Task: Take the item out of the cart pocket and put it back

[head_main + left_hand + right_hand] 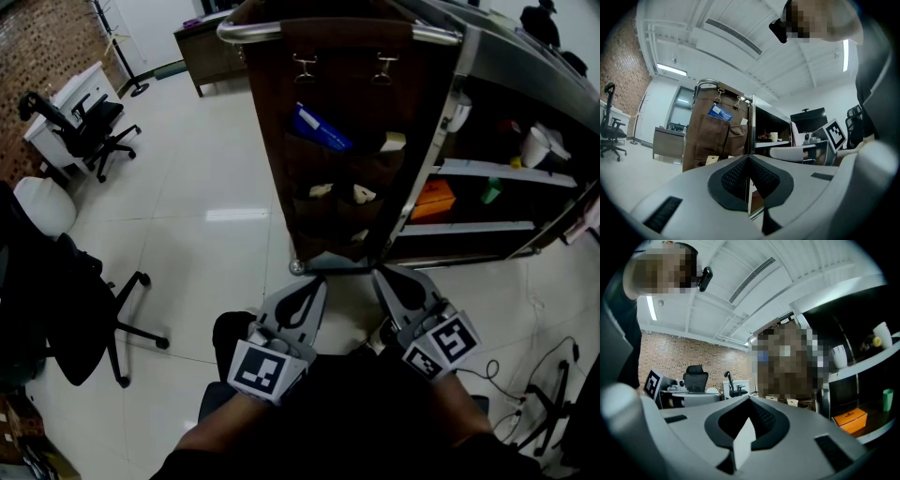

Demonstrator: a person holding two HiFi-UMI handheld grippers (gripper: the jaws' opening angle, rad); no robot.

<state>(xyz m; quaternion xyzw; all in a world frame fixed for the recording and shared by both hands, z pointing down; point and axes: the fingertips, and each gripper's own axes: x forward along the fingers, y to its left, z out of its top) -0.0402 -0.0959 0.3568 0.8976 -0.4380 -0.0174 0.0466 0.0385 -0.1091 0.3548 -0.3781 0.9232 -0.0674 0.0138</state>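
A brown fabric organizer [337, 150] with several pockets hangs on the end of the cart, under its metal handle bar [253, 31]. A blue packet [319, 128] sticks out of a top pocket, and it also shows in the left gripper view as the blue packet [719, 112]. Pale cards [321, 190] sit in the lower pockets. My left gripper [322, 279] and right gripper [377, 272] point at the cart's foot, side by side, well below the pockets. Left gripper [748, 158] is shut and empty. Right gripper [750, 400] is shut; only a pale strip shows between its pads.
The cart's shelves [497, 173] to the right hold cups, a green bottle and an orange box [433, 199]. Black office chairs [89, 131] stand left and a nearer chair [56, 300] close by. Cables [534, 394] lie on the floor at lower right.
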